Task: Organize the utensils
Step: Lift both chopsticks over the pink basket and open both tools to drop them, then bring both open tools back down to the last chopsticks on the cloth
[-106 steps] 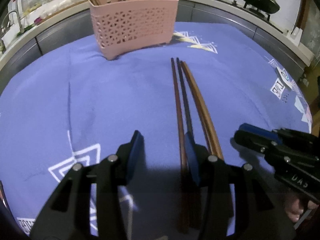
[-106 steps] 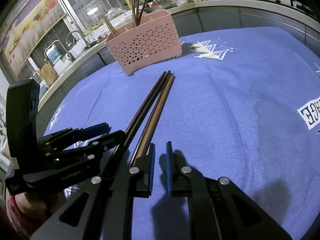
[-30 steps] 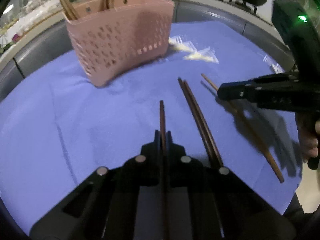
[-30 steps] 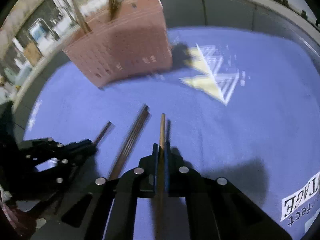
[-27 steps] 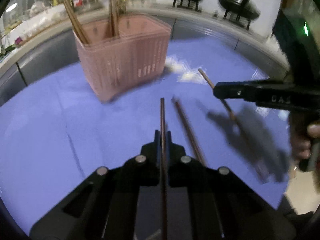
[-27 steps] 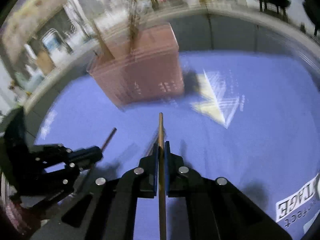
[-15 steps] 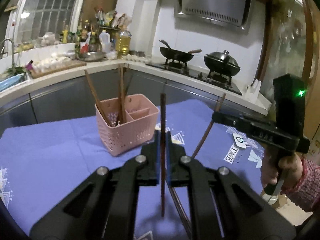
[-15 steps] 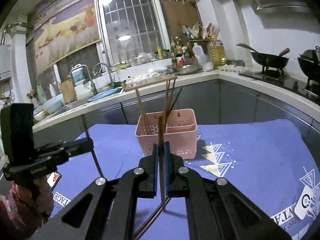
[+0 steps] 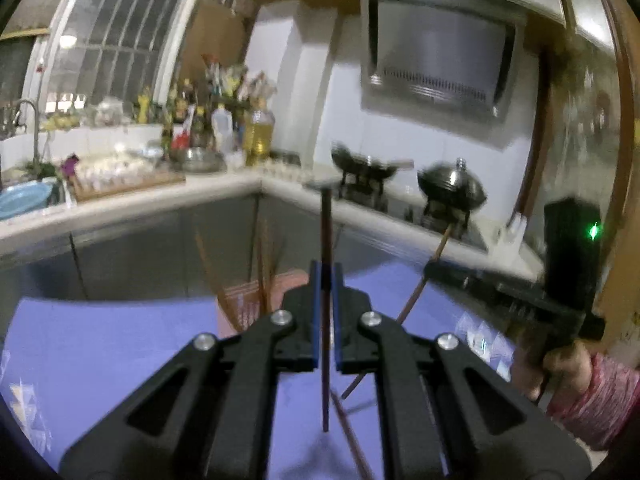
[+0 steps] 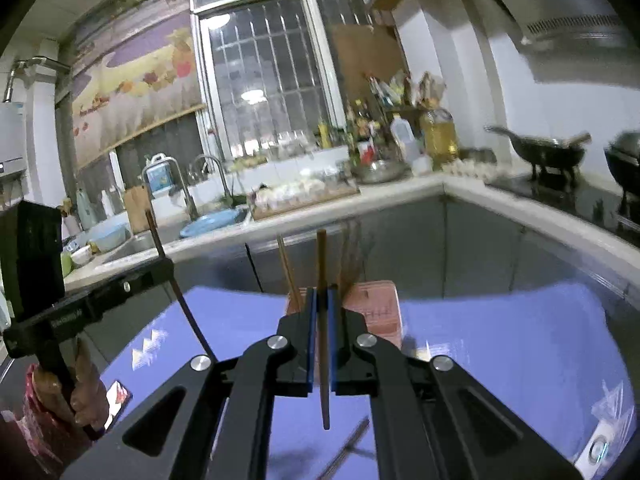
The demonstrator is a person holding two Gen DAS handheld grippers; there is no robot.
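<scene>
The left gripper [image 9: 326,312], whose jaws earlier stood open over the counter [image 9: 120,344], now pinches a dark chopstick [image 9: 326,240] upright in the air. The right gripper [image 10: 321,336] likewise holds a lighter chopstick [image 10: 321,256] upright, both raised above the pink basket [image 10: 376,308].

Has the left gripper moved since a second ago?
Yes. The left gripper, shut on a dark chopstick, has risen: the pink utensil basket sat high in its view before and now sits low, with the kitchen counter above.
</scene>
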